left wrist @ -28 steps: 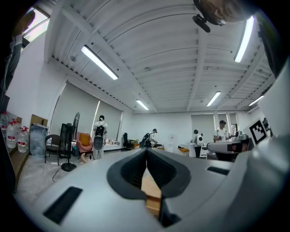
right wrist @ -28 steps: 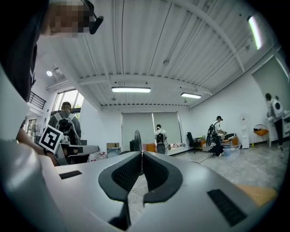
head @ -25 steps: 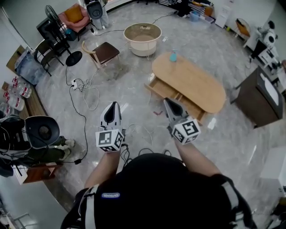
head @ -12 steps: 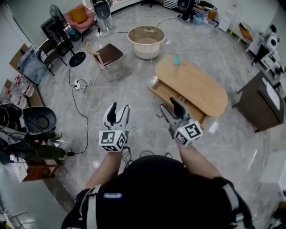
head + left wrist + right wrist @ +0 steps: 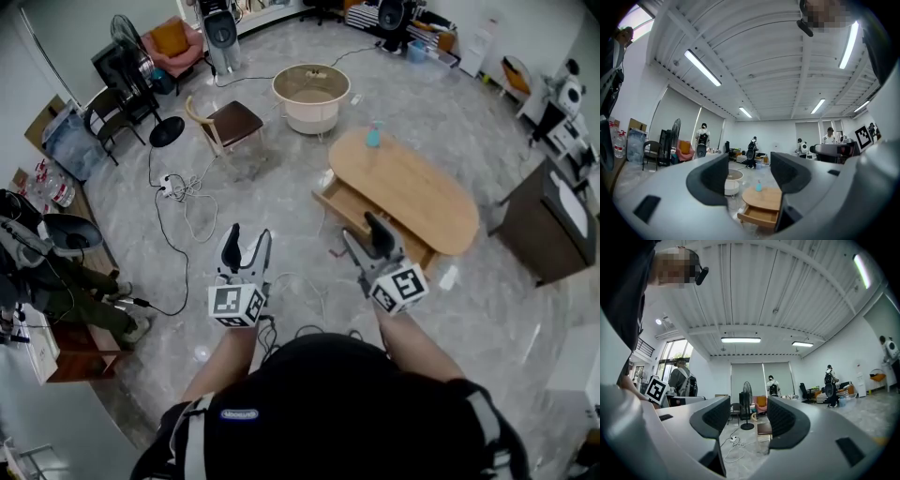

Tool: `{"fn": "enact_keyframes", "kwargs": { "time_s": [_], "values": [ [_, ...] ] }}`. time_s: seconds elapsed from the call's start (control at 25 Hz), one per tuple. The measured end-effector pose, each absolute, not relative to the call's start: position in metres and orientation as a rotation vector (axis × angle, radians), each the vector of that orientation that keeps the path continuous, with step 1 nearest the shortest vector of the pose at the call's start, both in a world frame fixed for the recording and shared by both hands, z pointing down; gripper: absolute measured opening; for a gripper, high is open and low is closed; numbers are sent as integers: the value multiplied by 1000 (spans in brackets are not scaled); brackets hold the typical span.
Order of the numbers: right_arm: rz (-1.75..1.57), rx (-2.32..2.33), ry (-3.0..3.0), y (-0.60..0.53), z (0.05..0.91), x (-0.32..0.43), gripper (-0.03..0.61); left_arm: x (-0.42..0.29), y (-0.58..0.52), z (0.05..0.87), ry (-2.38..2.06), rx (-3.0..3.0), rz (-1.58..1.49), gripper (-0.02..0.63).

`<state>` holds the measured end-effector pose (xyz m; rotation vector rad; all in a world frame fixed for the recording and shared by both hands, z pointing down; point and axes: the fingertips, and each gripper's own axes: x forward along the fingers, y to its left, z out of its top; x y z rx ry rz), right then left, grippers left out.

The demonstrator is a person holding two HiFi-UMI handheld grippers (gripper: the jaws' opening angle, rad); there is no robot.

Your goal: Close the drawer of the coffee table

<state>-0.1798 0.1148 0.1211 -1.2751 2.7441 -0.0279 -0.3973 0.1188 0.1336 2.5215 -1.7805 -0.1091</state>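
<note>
Jaws on the left gripper [image 5: 248,235] are spreading apart with nothing between them, and the right gripper [image 5: 361,229] is doing the same. Both are held at lower centre, well apart from the work. I'd judge this the approach step. The drawer [image 5: 349,201] stands pulled out of the coffee table [image 5: 412,192], right of centre. The next move calls for walking in and pushing its front flush. Floor cables [image 5: 183,192], a chair [image 5: 230,120] and a round tub [image 5: 311,94] sit upper left, off the path. A blue bottle [image 5: 373,137] stands on the tabletop.
</note>
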Motion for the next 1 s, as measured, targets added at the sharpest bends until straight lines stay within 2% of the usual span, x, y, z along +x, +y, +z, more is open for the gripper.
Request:
{"fn": "enact_keyframes", "kwargs": {
  "time_s": [1.0],
  "values": [
    [-9, -1502, 2621, 125, 120, -160, 216, -388, 97, 136, -1647, 2621, -118, 261]
  ]
}}
